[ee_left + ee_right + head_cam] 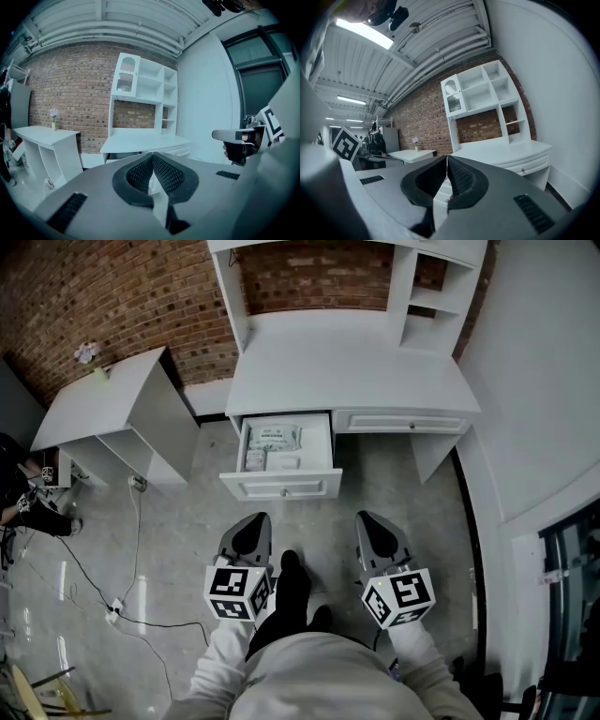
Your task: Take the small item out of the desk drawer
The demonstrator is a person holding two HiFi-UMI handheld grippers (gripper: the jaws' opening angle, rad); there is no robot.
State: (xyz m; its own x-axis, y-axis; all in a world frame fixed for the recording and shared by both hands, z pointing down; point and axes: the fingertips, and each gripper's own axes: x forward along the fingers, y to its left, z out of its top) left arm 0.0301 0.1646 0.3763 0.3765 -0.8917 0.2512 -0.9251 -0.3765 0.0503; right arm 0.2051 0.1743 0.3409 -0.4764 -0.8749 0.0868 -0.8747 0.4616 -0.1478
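Drawer (281,486) stands open under the worktop (347,381), ahead of the left hand-held gripper (254,519) and well apart from it. Inside: flat packet (273,436) at the far end; small box (254,460) and small item (290,462) side by side nearer. Right hand-held gripper (369,517) faces the closed drawer (400,422). Both pairs of jaws are together, empty.

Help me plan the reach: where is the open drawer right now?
In the head view, the open drawer juts from the left side of the white desk, just left of the shut drawer.
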